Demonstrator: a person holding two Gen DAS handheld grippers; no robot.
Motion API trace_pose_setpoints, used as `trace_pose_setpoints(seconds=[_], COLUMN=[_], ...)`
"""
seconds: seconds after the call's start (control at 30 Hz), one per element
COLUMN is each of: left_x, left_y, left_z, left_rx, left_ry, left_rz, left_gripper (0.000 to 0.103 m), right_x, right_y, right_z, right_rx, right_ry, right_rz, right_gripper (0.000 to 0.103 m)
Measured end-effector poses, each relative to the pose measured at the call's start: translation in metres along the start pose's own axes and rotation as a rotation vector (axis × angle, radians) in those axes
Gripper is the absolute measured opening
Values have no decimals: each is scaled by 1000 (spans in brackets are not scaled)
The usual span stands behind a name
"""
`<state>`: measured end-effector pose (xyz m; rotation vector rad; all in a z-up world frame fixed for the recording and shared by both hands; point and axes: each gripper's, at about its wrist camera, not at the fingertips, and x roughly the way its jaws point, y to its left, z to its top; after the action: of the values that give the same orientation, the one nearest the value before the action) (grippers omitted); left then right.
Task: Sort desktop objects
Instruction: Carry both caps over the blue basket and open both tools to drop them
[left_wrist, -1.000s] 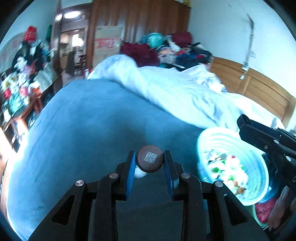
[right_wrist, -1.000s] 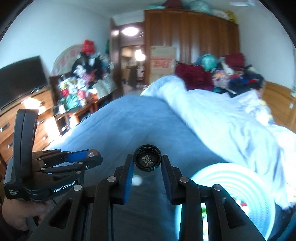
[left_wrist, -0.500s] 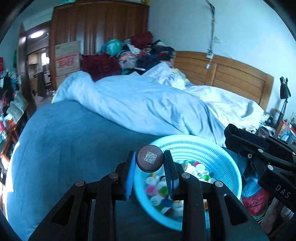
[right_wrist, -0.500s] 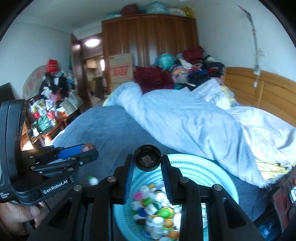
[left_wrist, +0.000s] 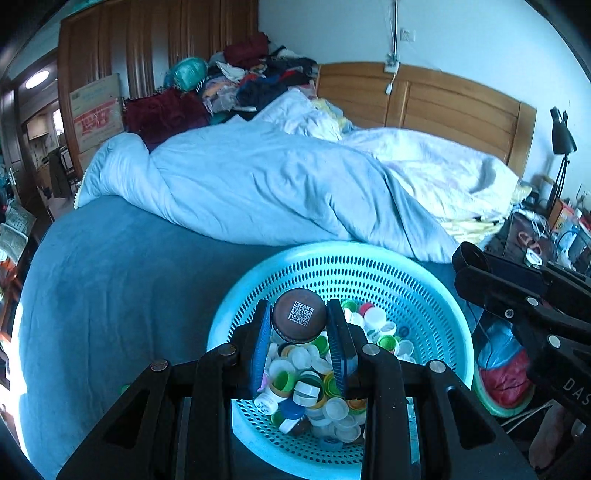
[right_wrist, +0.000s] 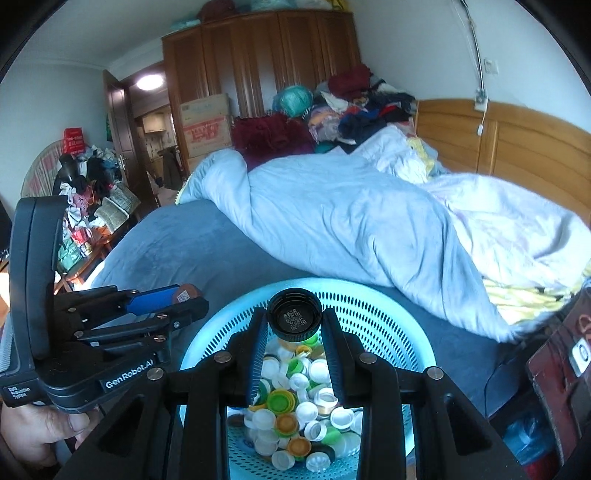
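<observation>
My left gripper (left_wrist: 299, 325) is shut on a brown bottle cap (left_wrist: 300, 319) with a QR sticker, held over the left part of a light blue perforated basket (left_wrist: 369, 269). My right gripper (right_wrist: 294, 325) is shut on a black bottle cap (right_wrist: 294, 318) with a QR sticker, held above the same basket (right_wrist: 369, 306). The basket holds a pile of white, green, yellow and orange bottle caps (right_wrist: 295, 413). In the right wrist view the left gripper (right_wrist: 173, 299) sits to the left with the brown cap (right_wrist: 184, 293) between its blue pads.
The basket rests on a blue bedspread (left_wrist: 110, 280) near the bed's edge. A rumpled pale blue duvet (left_wrist: 266, 184) lies behind it. A wooden headboard (left_wrist: 443, 99) is at the right, a wardrobe (right_wrist: 258, 62) and clothes pile at the back. A red bag (left_wrist: 502, 380) lies beside the basket.
Both grippers have swung right from over the bare bedspread to over the basket, each still holding its cap. The basket now fills the lower middle of both views.
</observation>
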<state>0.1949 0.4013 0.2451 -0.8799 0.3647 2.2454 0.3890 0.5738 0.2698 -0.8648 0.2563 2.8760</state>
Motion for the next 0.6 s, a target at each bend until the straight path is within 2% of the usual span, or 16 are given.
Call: trace_pose_setpoints(seconds=[0.27, 0.6], left_x=[25, 35], left_y=[-4, -12], left_z=[-4, -10], left_rx=[-2, 1], left_ry=[108, 145], left_rz=[-33, -59], left_gripper=[25, 25], right_x=[13, 25], right_y=[-4, -7], right_z=[-12, -23], right_rx=[8, 16], right_ry=[62, 93], right_rz=[1, 8], right_gripper=[33, 33])
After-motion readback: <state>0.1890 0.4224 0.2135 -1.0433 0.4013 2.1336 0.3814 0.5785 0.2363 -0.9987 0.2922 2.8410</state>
